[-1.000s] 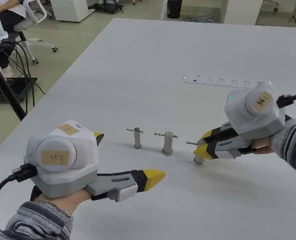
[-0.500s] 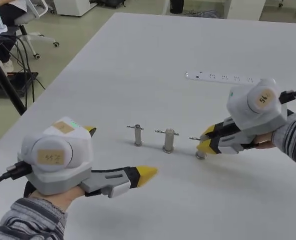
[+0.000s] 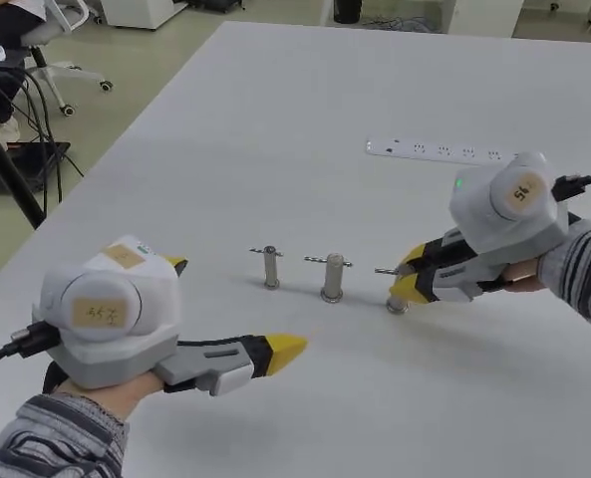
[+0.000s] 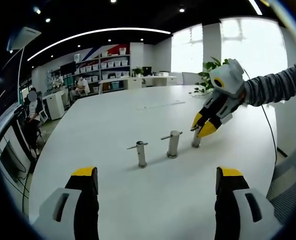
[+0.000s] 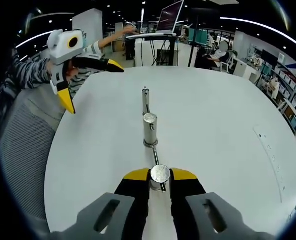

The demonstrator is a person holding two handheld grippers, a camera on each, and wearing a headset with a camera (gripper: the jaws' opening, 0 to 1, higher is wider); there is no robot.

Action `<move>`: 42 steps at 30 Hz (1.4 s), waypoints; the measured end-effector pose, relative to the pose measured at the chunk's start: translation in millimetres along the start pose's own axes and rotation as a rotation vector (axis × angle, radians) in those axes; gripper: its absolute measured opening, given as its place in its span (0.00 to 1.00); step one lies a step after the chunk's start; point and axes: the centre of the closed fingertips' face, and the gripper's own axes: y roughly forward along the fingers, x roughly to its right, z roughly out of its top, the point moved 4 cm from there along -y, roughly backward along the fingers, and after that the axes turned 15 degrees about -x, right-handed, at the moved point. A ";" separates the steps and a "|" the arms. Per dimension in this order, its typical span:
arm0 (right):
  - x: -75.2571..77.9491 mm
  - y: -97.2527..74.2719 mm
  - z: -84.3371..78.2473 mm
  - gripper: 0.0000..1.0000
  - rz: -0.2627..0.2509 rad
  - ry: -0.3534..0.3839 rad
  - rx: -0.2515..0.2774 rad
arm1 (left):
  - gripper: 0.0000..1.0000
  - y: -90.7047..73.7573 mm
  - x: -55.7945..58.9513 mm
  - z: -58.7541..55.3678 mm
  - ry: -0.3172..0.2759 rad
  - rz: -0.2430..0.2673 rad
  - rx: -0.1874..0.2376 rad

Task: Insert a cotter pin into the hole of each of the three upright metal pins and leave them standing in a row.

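Pins stand three in a row on the white tabletop (image 3: pixel 275 129), upright and apart from one another. The left pin (image 3: pixel 271 267) carries the left cotter pin (image 3: pixel 268 251) crosswise through its head. The middle pin (image 3: pixel 333 279) carries the middle cotter pin (image 3: pixel 327 261) the same way. Your right claw (image 3: pixel 407 280) is at the right pin (image 3: pixel 398 304), with its yellow-tipped jaws drawn in close on either side of that pin's head. In the right gripper view they flank the round top and seem to touch it. The third cotter pin (image 3: pixel 385 271) sticks out past the jaw tips toward the middle pin, level with the head. Your left claw (image 3: pixel 231 307) sits low over the tabletop at your near left. Its jaws are spread wide and hold nothing; it points toward the row and is well apart from it. A power strip (image 3: pixel 440 154) lies farther back on the tabletop.
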 end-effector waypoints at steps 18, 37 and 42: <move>-26.3 -53.5 -19.4 0.48 -0.166 0.337 0.197 | 0.95 -3.6 0.8 7.6 0.021 -0.029 -0.008; -61.5 -55.1 -31.9 0.80 -0.227 0.654 0.334 | 0.98 6.6 -4.0 10.5 0.037 -0.070 0.009; -66.3 -54.1 -31.9 0.80 -0.305 0.652 0.359 | 0.98 8.0 -7.4 9.6 0.044 -0.060 0.000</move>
